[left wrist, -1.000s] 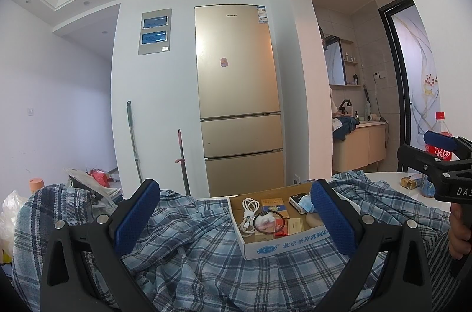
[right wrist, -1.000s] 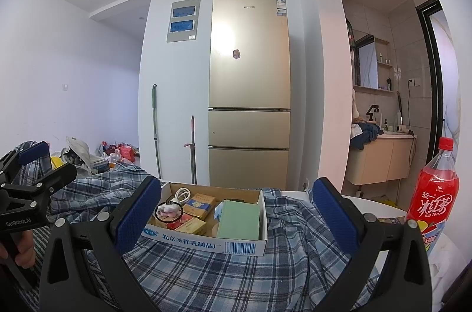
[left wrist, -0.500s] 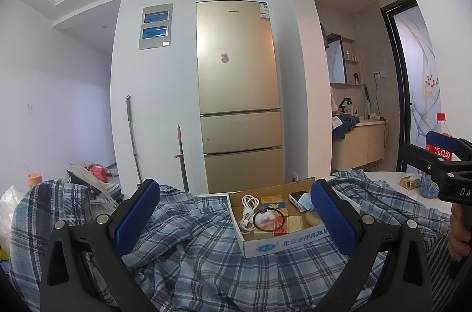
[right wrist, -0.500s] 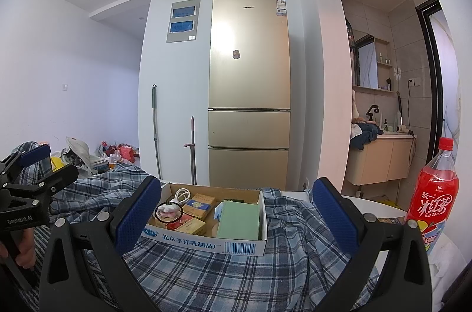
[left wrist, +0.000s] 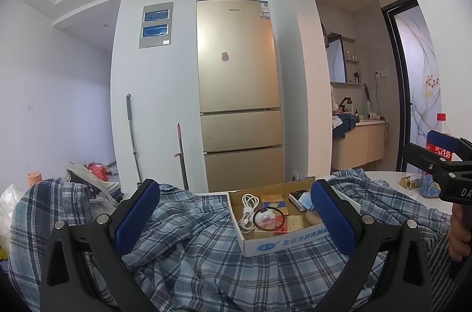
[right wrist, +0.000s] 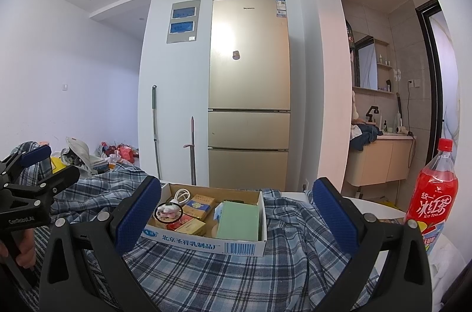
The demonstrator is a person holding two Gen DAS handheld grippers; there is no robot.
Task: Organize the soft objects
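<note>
Both tools are poised above the cloth with nothing in them, so the task looks to be at its start: the approach before a first grasp. Nearest in the left wrist view, the left gripper (left wrist: 233, 219) has its blue pads spread wide and empty; below and between them lies the plaid shirt (left wrist: 191, 259), rumpled across the table (left wrist: 383, 174), close under the fingers though I cannot tell whether they touch it. The right gripper (right wrist: 234, 219) is likewise spread and empty, hovering over the same shirt (right wrist: 221, 276) further to the right. Just beyond the pads, a cardboard box (right wrist: 206, 241) of small packets and a cable sits on top of the shirt, pinning its middle. Further right stands a red drink bottle (right wrist: 432, 194), apart from the cloth; far behind is a gold fridge (right wrist: 249, 93). In my judgement the next move calls for lowering onto a free edge of the shirt, and the box probably has to come off first; tugging the cloth with it in place risks tipping it.
</note>
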